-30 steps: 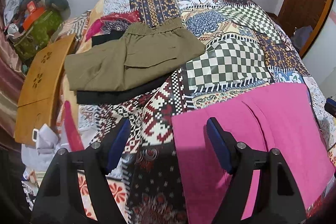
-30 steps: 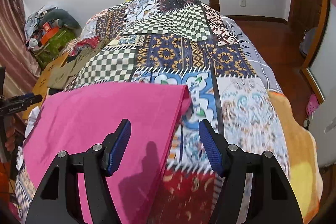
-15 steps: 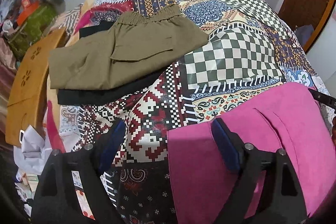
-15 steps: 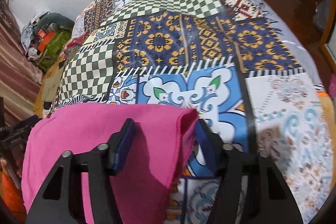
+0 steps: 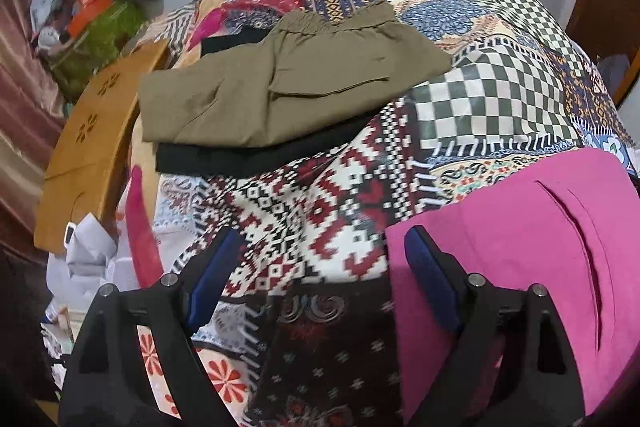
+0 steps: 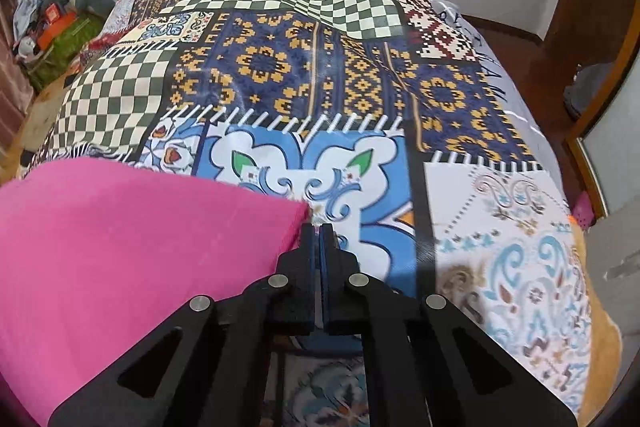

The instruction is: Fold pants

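Observation:
Pink pants [image 5: 520,247] lie flat on the patchwork bedspread [image 5: 328,211], at the right in the left wrist view and at the left in the right wrist view [image 6: 132,251]. My left gripper [image 5: 316,259] is open, its right finger at the pants' near left corner. My right gripper [image 6: 316,231] is shut at the pants' right corner; whether cloth is between the pads is hidden.
Folded olive pants [image 5: 280,83] lie on a black garment [image 5: 248,159] further up the bed. A wooden board [image 5: 92,143] and a pile of bags [image 5: 92,19] stand left of the bed. The wooden floor [image 6: 528,39] is on the right.
My right gripper has gone from wide open to shut at the pink pants' right corner. My left gripper stays open and has shifted slightly at the left corner.

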{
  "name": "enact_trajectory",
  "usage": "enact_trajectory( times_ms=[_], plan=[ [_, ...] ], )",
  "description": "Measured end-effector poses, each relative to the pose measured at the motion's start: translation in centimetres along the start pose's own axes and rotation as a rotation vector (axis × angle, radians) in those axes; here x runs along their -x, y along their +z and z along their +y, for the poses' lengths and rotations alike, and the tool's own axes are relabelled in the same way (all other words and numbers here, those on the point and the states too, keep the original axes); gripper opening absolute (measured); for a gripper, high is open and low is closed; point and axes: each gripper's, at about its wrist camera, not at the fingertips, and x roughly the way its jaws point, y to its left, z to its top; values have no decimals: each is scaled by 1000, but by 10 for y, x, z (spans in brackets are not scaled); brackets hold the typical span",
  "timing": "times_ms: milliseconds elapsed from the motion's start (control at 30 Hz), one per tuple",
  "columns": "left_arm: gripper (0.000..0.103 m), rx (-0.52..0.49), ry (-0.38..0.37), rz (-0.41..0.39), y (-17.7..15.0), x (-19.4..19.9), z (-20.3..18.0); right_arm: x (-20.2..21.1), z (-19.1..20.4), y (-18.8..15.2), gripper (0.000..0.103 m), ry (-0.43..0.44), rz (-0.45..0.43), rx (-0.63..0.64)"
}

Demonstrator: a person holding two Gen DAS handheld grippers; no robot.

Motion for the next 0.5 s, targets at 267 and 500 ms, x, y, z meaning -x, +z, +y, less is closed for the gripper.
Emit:
enact_trajectory(
  times_ms=[267,500],
  plan=[
    [86,-40,18,-76,15,42,-1,74,6,14,31,-29,-128,4],
    [92,-79,-119,-135,37,75,-35,108,66,29,61,140,-187,114]
  ],
)
